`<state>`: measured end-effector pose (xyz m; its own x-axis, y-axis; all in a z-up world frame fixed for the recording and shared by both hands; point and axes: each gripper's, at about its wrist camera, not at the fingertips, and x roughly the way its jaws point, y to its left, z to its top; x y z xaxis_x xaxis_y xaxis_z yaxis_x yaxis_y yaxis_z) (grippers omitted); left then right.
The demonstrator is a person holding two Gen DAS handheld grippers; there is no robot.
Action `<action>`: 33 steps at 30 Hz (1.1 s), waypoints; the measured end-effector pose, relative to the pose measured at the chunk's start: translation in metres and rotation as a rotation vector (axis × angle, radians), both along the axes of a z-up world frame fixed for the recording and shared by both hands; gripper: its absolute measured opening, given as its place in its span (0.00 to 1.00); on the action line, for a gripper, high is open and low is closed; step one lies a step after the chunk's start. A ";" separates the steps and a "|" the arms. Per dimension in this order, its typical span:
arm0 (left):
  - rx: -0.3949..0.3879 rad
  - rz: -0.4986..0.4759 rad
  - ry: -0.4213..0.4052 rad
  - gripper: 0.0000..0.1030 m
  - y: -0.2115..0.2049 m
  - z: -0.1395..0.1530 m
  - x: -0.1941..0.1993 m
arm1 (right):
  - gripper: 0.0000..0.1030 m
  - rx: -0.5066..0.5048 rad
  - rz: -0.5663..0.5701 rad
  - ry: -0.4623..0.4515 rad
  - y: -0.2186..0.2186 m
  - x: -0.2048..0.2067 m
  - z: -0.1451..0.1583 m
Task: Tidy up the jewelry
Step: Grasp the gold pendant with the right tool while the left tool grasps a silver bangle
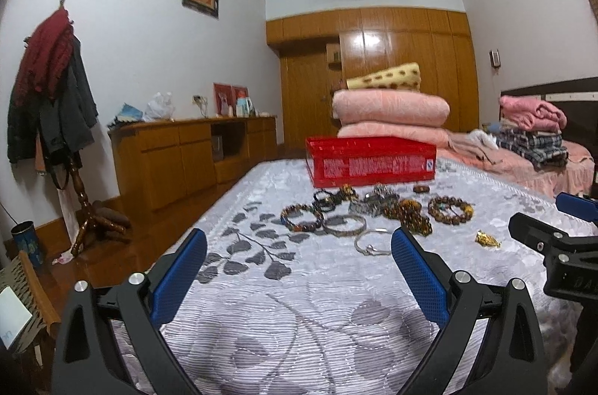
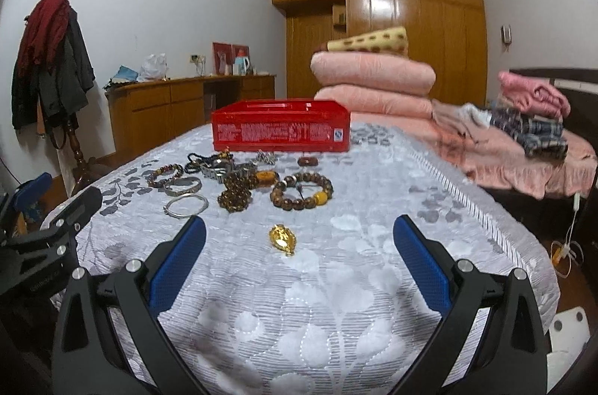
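A red box stands on the white patterned bedspread. In front of it lies a spread of jewelry: brown bead bracelets, a multicoloured bead bracelet, silver bangles and a gold pendant. My left gripper hovers open, short of the bangles. My right gripper is open with the gold pendant lying between its fingertips on the cloth. Each gripper shows at the other view's edge.
Folded pink quilts and piled clothes sit behind the box and to the right. A wooden sideboard and a coat stand line the left wall. The bed's edge drops off at right.
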<state>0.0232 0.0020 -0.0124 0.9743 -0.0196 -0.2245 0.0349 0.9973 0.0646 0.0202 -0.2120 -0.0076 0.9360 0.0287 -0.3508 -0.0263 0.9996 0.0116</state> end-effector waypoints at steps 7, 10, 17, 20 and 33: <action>-0.013 -0.047 0.116 0.94 -0.011 0.001 0.021 | 0.79 0.002 0.028 0.105 -0.002 0.027 -0.006; -0.028 -0.063 0.161 0.93 -0.014 0.001 0.031 | 0.74 0.028 0.053 0.165 -0.004 0.041 -0.012; -0.045 -0.099 0.233 0.84 -0.023 -0.001 0.052 | 0.52 0.064 0.109 0.264 -0.009 0.065 -0.017; -0.050 -0.116 0.255 0.79 -0.027 -0.001 0.059 | 0.40 0.059 0.131 0.288 -0.007 0.071 -0.017; -0.052 -0.159 0.377 0.74 -0.048 -0.007 0.092 | 0.25 0.003 0.169 0.313 0.000 0.077 -0.018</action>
<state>0.1155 -0.0461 -0.0191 0.8080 -0.1840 -0.5597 0.2003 0.9792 -0.0329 0.0971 -0.2121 -0.0254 0.7648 0.1756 -0.6199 -0.1864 0.9813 0.0480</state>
